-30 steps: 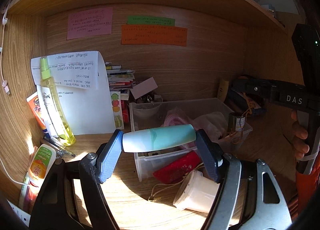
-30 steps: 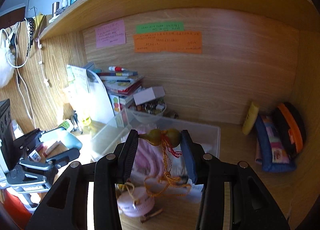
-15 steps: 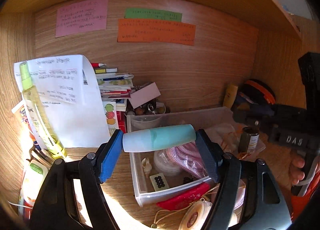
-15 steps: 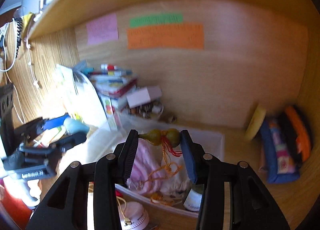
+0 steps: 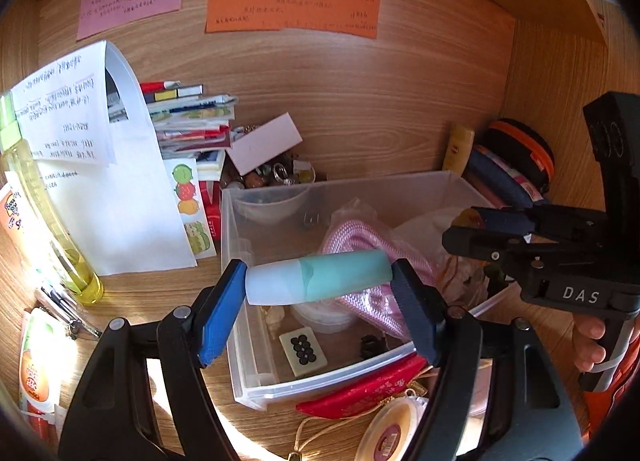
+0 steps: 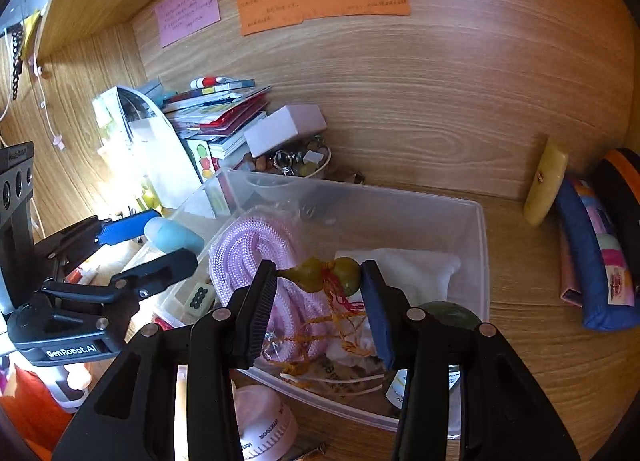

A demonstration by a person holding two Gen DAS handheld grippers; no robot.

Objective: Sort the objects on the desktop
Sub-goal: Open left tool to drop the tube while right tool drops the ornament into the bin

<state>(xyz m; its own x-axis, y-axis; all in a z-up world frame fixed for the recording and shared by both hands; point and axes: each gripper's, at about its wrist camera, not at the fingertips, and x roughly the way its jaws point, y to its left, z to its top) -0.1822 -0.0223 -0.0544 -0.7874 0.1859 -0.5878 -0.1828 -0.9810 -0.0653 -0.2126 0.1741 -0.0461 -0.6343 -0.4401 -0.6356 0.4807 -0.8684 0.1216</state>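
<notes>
My left gripper (image 5: 320, 281) is shut on a teal and white tube (image 5: 318, 277), held crosswise above the front left of a clear plastic bin (image 5: 236, 213). My right gripper (image 6: 320, 277) is shut on a small olive gourd charm (image 6: 324, 273) with red and orange tassel cords, held over the bin (image 6: 480, 229). The bin holds a pink rope coil (image 6: 248, 249), a white cloth (image 6: 416, 269), a mahjong tile (image 5: 303, 345) and a small bowl. The right gripper also shows in the left wrist view (image 5: 476, 225), the left one in the right wrist view (image 6: 160, 237).
Stacked books (image 5: 188, 117), a white paper sheet (image 5: 100, 165) and a yellow bottle (image 5: 48, 217) stand left of the bin. A red pouch (image 5: 368, 389) and a round tape measure (image 5: 388, 429) lie in front. Pouches (image 6: 592, 253) lean at the right wall.
Both grippers have moved forward and downward over the bin, each still holding its object. The bin now fills more of both views.
</notes>
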